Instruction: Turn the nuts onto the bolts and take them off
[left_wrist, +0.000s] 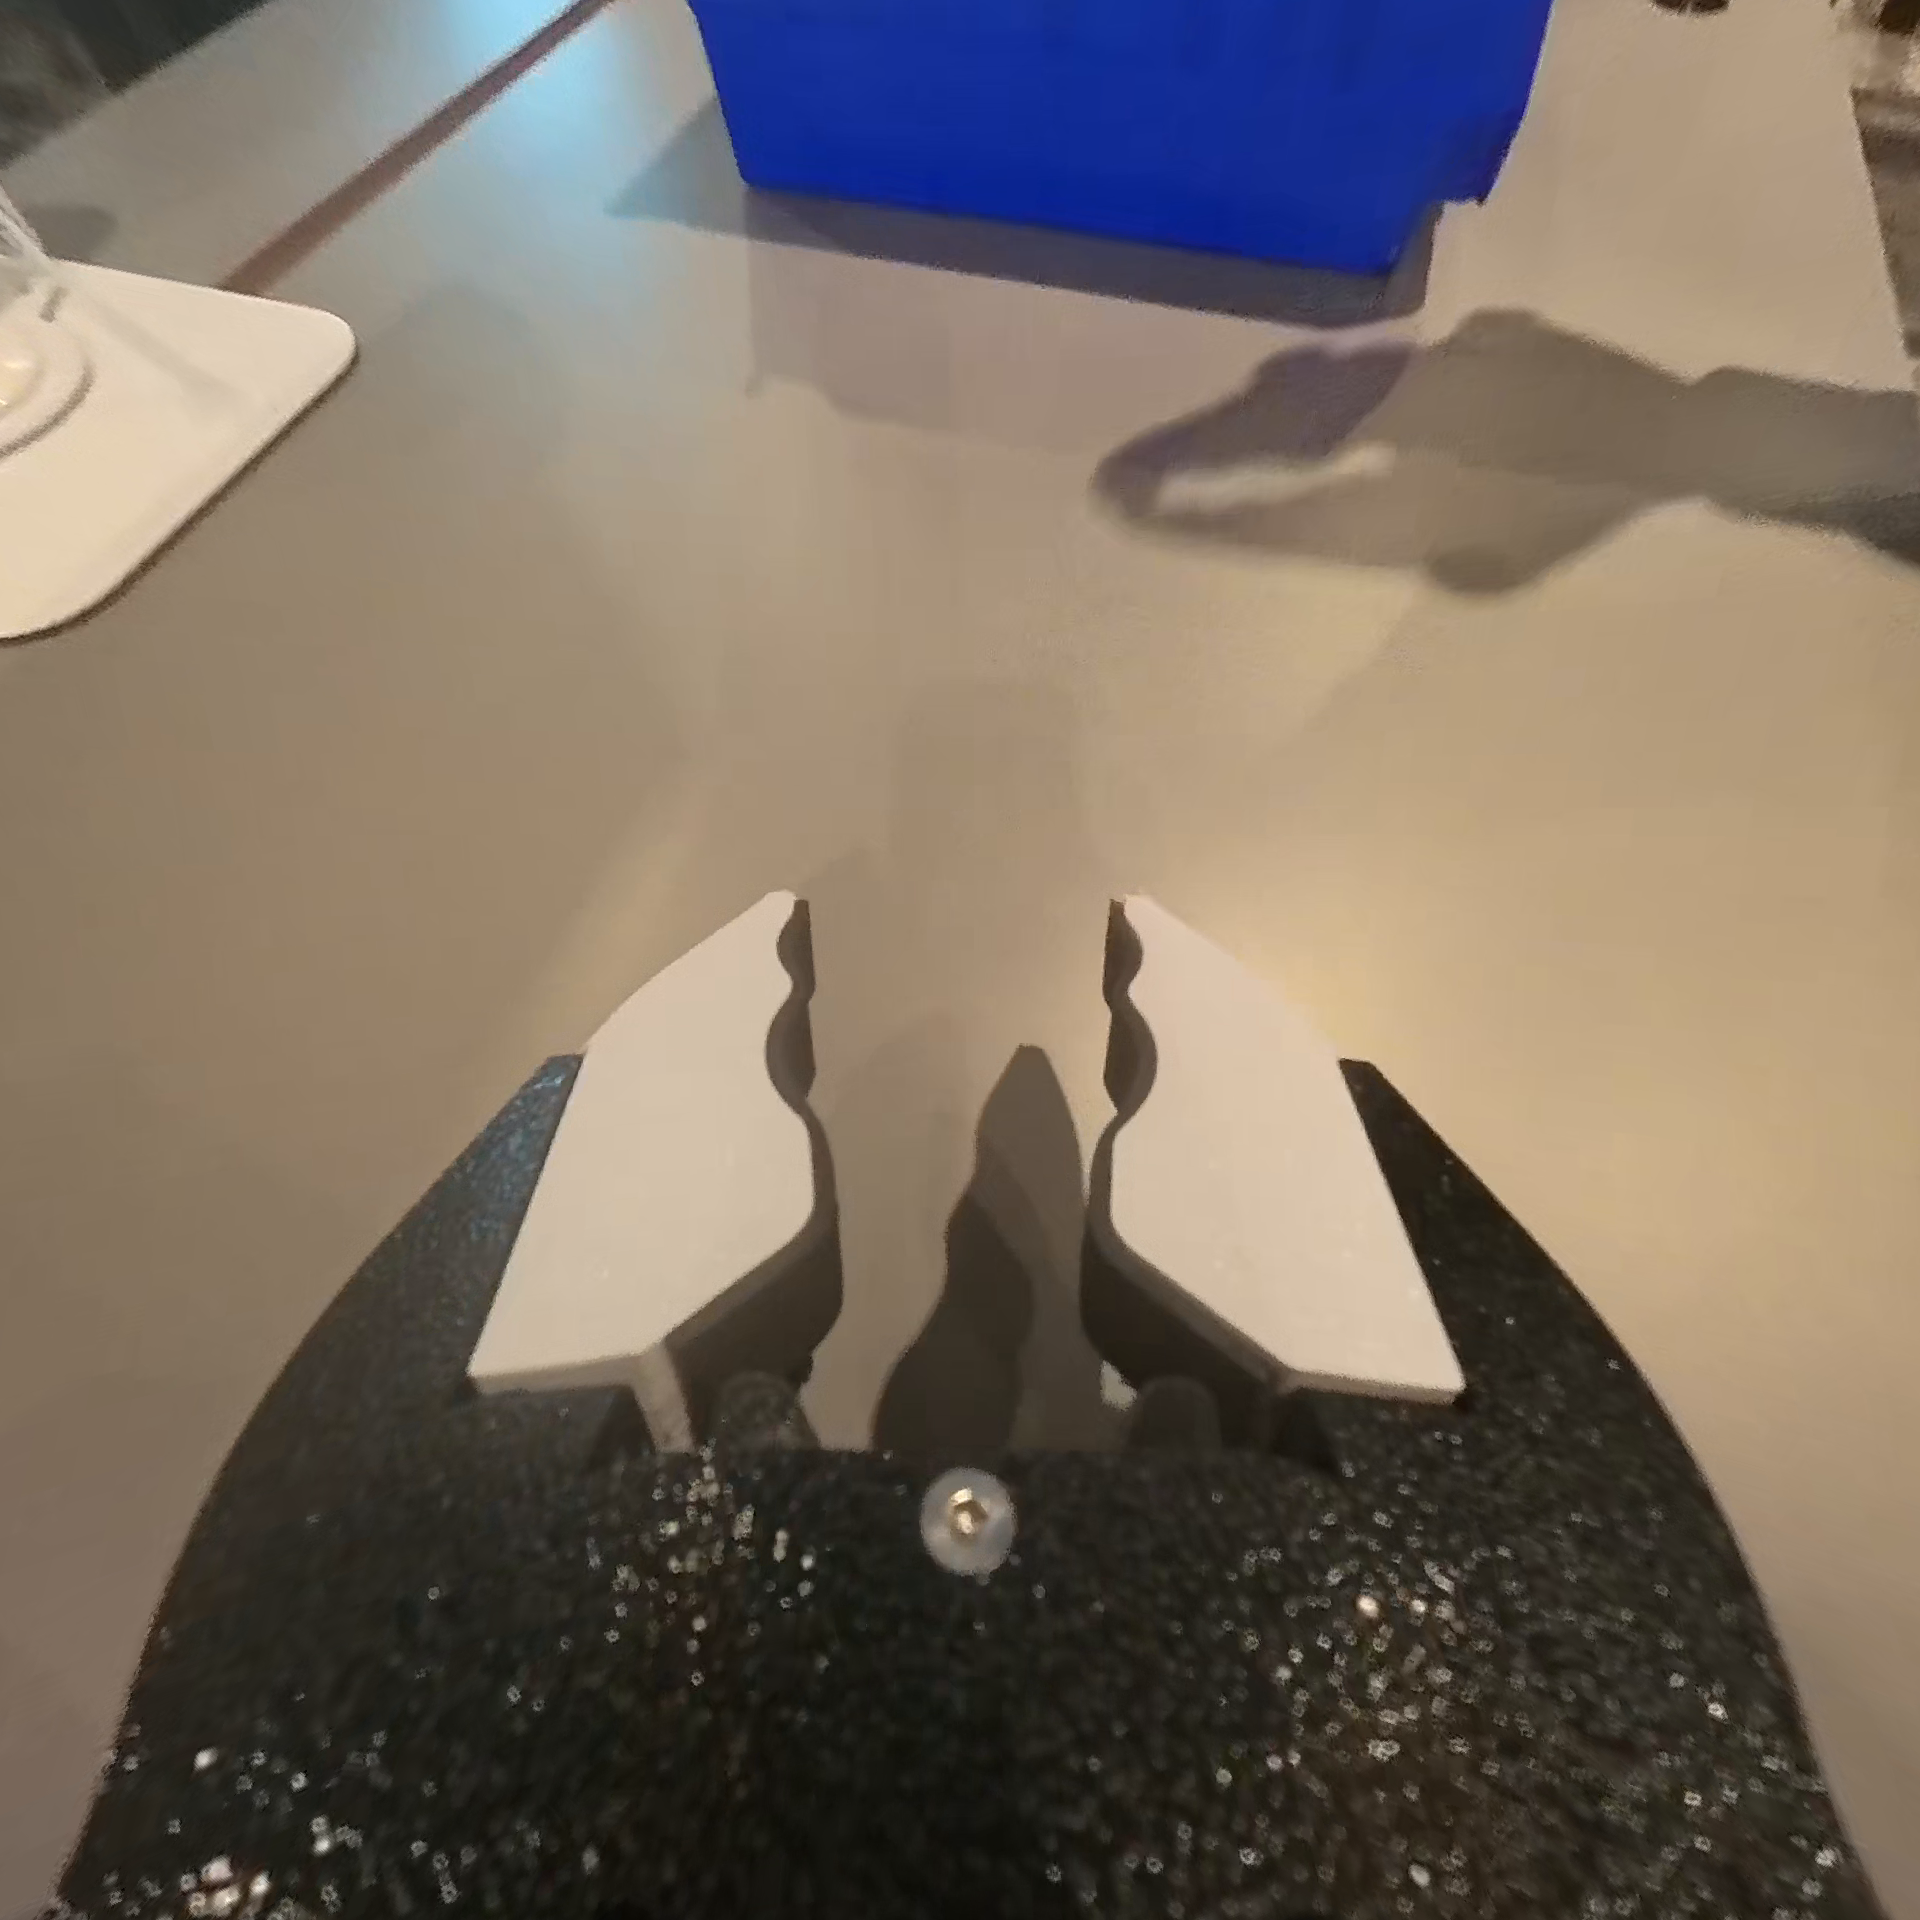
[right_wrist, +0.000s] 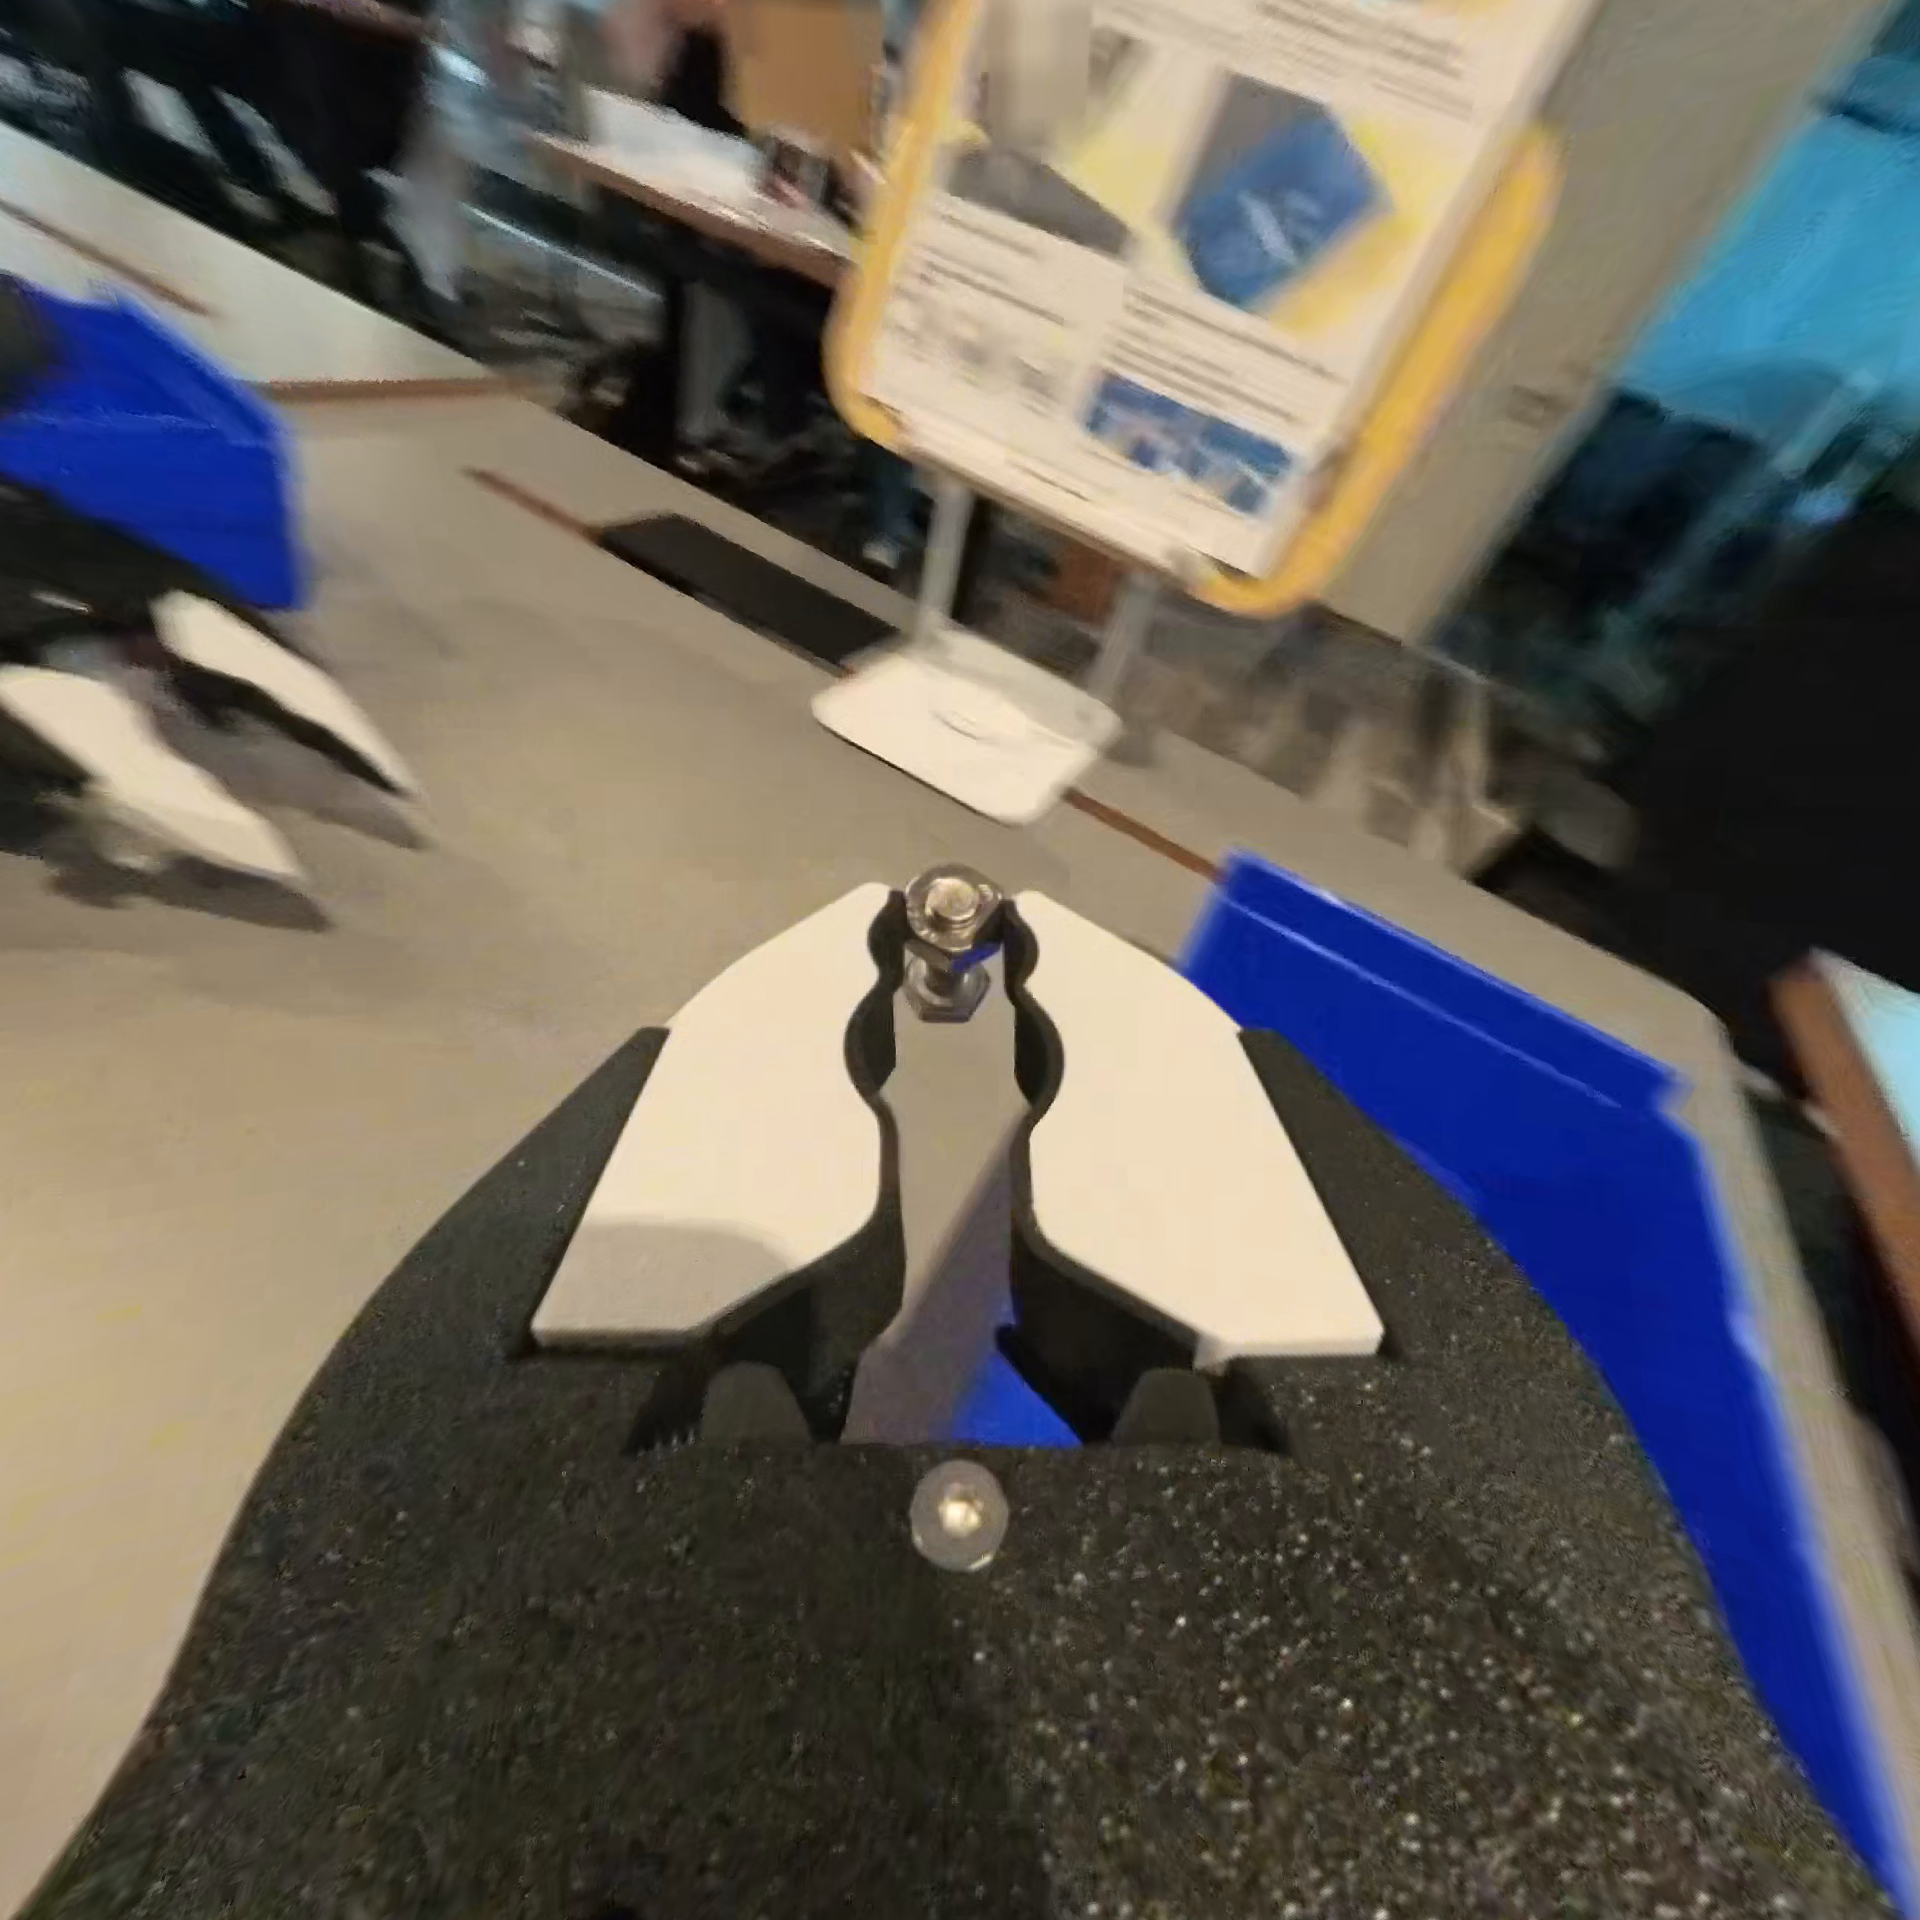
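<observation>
Between my right tongs (right_wrist: 951, 920), clamped at the tips, sits a bolt (right_wrist: 943, 951) with its nut (right_wrist: 948, 914) threaded on; my left tongs (left_wrist: 961, 914) hang empty and parted above the tabletop (left_wrist: 520, 779). Unscrewing remains, I judge.

**Legible text: none**

One bearer of writing was recorded: a white printed poster in a yellow rounded frame (right_wrist: 1174, 281), standing on a white square base (right_wrist: 966, 727) beyond the grey table's (right_wrist: 582, 665) far edge. It carried text blocks and blue pictures, all blurred beyond reading. No other labels, brands or numbers were legible.
</observation>
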